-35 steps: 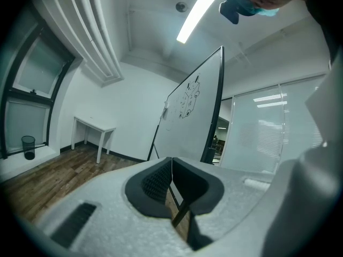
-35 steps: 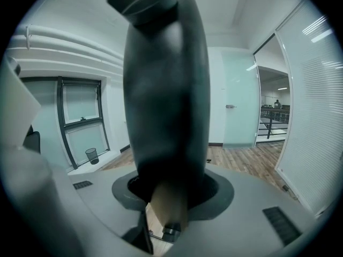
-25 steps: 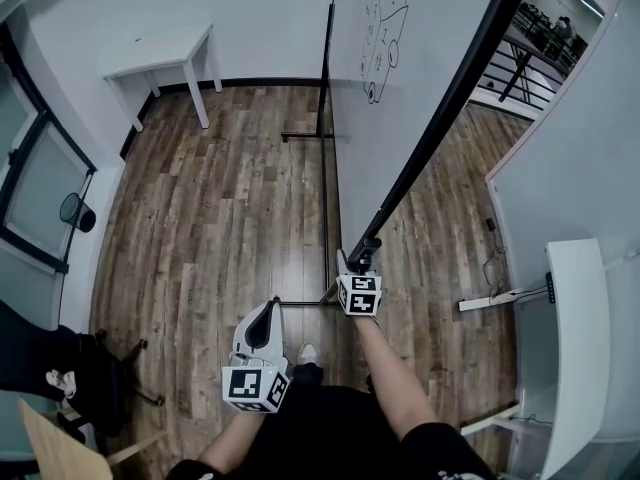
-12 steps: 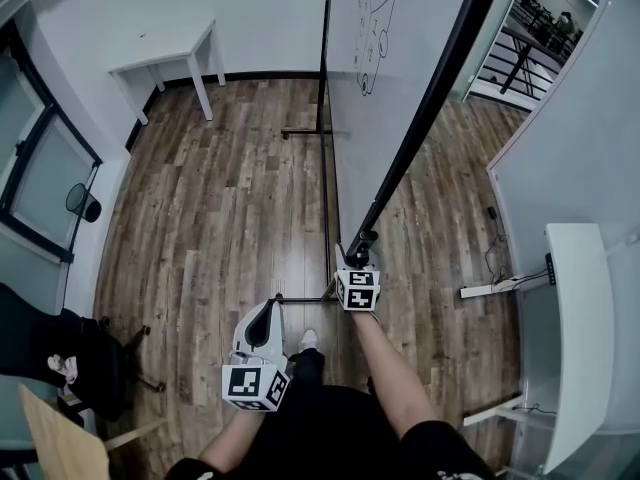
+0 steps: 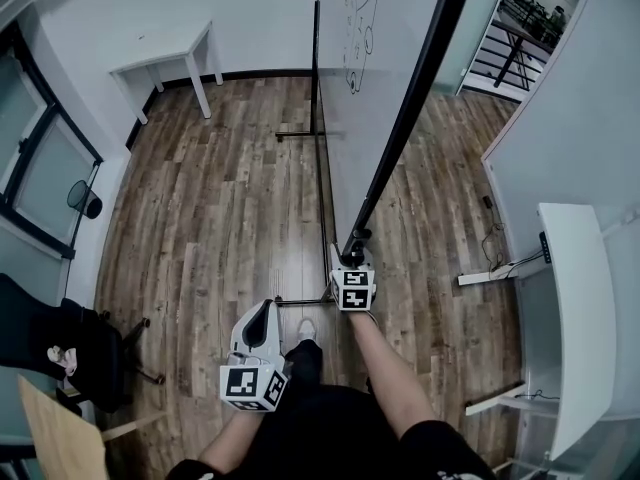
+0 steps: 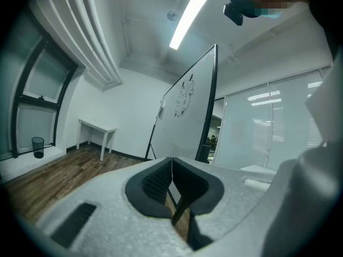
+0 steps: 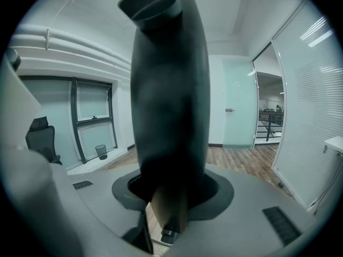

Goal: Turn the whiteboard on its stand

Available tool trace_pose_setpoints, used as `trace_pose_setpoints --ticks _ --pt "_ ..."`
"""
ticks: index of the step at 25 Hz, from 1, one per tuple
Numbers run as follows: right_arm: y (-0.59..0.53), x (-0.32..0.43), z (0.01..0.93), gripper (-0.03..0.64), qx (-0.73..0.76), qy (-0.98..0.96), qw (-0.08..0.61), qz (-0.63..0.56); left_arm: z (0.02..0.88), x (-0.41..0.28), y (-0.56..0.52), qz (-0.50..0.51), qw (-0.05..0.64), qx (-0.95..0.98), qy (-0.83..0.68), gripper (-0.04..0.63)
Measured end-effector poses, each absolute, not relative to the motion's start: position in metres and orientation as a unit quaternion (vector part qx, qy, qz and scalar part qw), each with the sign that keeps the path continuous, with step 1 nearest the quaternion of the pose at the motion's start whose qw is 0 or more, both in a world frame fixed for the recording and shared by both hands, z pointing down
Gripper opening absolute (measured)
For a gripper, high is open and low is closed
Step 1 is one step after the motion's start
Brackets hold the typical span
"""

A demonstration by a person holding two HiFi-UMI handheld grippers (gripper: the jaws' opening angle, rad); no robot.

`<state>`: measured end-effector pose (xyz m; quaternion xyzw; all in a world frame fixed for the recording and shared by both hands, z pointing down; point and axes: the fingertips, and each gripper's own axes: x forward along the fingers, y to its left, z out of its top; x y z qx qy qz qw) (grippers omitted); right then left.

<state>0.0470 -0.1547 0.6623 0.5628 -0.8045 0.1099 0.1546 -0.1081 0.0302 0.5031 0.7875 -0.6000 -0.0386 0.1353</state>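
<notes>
The whiteboard [image 5: 365,78] stands on its black stand, its dark frame edge [image 5: 400,118] running from top right down toward me. My right gripper [image 5: 352,255] is shut on the near end of that frame. In the right gripper view the black frame post [image 7: 169,90] fills the space between the jaws of the right gripper [image 7: 170,197]. My left gripper [image 5: 262,315] hangs lower left, apart from the board, jaws together and holding nothing. In the left gripper view the pads of the left gripper [image 6: 171,167] meet, with the whiteboard [image 6: 185,116] ahead.
The stand's foot bar [image 5: 300,301] lies on the wood floor by my feet. A white table [image 5: 165,53] stands at the back left, with a waste bin [image 5: 85,198] and an office chair [image 5: 60,353] at left. A white desk [image 5: 575,318] and a power strip [image 5: 490,273] are at right.
The whiteboard's frame has swung leftward and stands steeper in the head view. My right gripper moved with it, still clamped. The left gripper shifted along beside me.
</notes>
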Motion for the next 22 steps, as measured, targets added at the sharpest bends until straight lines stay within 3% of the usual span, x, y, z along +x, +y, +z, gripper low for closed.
trace_pose_setpoints --ticks 22 --pt "-0.001 0.073 0.662 0.153 0.554 -0.811 0.161 0.103 0.528 -0.076 0.241 -0.040 0.140 0.773 -0.618 0.018"
